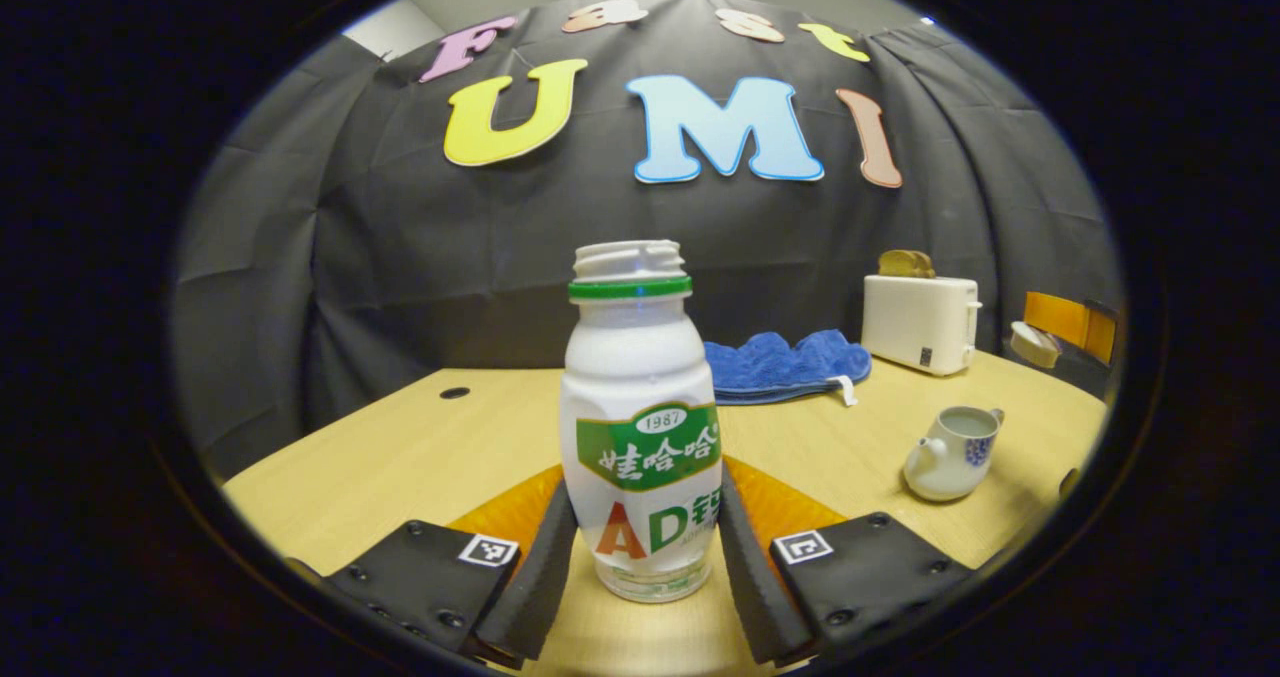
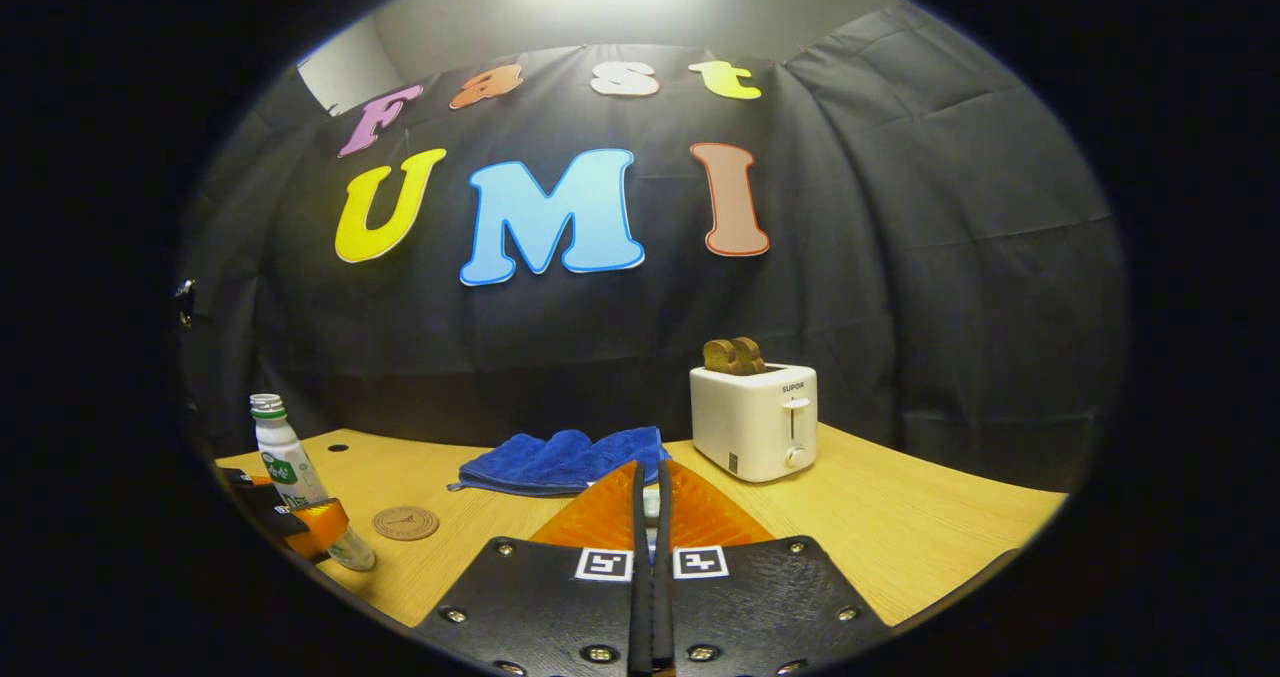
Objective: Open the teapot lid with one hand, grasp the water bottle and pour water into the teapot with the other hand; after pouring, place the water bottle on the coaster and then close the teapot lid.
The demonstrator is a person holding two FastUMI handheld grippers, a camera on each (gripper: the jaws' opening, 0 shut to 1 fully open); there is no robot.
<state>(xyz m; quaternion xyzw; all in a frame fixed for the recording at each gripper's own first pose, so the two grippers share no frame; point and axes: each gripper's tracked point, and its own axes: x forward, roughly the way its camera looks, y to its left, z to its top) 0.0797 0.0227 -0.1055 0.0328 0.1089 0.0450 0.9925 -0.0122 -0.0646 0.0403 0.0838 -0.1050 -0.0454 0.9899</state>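
Observation:
An uncapped white bottle (image 1: 640, 427) with a green neck ring and green label stands upright between the fingers of my left gripper (image 1: 645, 487), which press on its lower sides. In the right gripper view the bottle (image 2: 285, 457) leans slightly, low over the table, just left of the round brown coaster (image 2: 405, 522), with the left gripper (image 2: 300, 522) around it. The white teapot (image 1: 950, 452) with blue markings sits lidless to the right of the bottle. My right gripper (image 2: 650, 472) is nearly closed on a small white piece (image 2: 651, 505), apparently the teapot lid.
A white toaster (image 2: 755, 422) holding toast stands at the back of the wooden table (image 2: 900, 527). A blue cloth (image 2: 560, 462) lies left of it. A cable hole (image 1: 454, 393) sits at the far left of the table. An orange object (image 1: 1065, 325) stands beyond the right edge.

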